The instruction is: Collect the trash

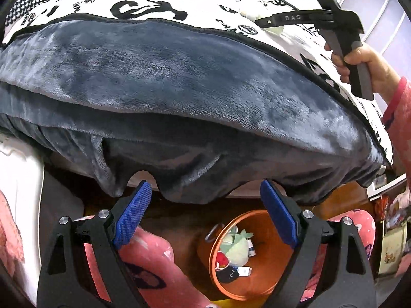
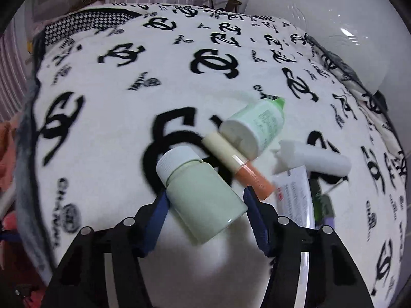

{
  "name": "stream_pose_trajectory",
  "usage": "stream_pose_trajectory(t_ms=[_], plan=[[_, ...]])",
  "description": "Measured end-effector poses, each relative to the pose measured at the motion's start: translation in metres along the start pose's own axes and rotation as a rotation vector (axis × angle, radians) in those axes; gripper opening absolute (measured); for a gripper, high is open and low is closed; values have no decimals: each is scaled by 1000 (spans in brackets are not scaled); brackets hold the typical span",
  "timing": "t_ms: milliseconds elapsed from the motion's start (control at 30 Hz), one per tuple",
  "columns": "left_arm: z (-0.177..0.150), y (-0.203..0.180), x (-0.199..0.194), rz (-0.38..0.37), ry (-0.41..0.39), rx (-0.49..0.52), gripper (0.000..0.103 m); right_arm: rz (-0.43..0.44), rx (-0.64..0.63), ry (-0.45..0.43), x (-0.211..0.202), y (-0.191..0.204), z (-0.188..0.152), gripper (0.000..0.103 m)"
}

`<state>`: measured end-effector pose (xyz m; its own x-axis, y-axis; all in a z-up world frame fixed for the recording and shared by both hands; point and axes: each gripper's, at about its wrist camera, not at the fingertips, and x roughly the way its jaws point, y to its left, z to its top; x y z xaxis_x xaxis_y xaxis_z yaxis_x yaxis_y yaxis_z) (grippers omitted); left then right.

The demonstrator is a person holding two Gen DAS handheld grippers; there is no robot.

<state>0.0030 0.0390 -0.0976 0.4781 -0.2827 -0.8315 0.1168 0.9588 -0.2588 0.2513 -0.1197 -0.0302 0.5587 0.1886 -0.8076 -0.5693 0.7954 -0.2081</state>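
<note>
In the right wrist view my right gripper (image 2: 205, 200) is shut on a pale green bottle with a white cap (image 2: 203, 192) above the white blanket with black logos (image 2: 102, 97). Beside it lie a peach lip-gloss tube (image 2: 239, 164), a light green bottle (image 2: 254, 128), a white foam piece (image 2: 316, 159), a printed sachet (image 2: 295, 197) and a purple-green item (image 2: 325, 208). In the left wrist view my left gripper (image 1: 205, 213) is open and empty over an orange bin (image 1: 272, 246) that holds trash (image 1: 236, 254). The right gripper's handle (image 1: 349, 46) shows over the bed.
A grey plush blanket (image 1: 179, 97) hangs over the bed edge just ahead of the left gripper. A white bedside unit (image 1: 18, 192) stands at left. Pink slippers (image 1: 154, 264) flank the bin on the wooden floor. A white headboard (image 2: 334, 25) is beyond the bed.
</note>
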Motion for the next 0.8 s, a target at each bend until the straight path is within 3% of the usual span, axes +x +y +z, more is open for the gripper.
stream_pose_trajectory(t_ms=[167,300,467,567,733,800], plan=[[6,1,-9,-10,-25,-7,85,47,89,-65,-24,-5,-7,58],[26,-5,-23,-4,-79,30,85,115,226,-171,-62,-23,-30,58],[92,-27,-37,-44,-185,93,85,216,386,-303,-114,-48,-76,58],[143,-43,-23,-71,-200,118,85,244,433,-369,-142,-57,-101,58],[226,-69,41,-142,-55,-33,85,250,457,-406,-175,-68,-141,59],[251,-82,65,-97,-4,-97,85,242,457,-393,-180,-73,-155,59]])
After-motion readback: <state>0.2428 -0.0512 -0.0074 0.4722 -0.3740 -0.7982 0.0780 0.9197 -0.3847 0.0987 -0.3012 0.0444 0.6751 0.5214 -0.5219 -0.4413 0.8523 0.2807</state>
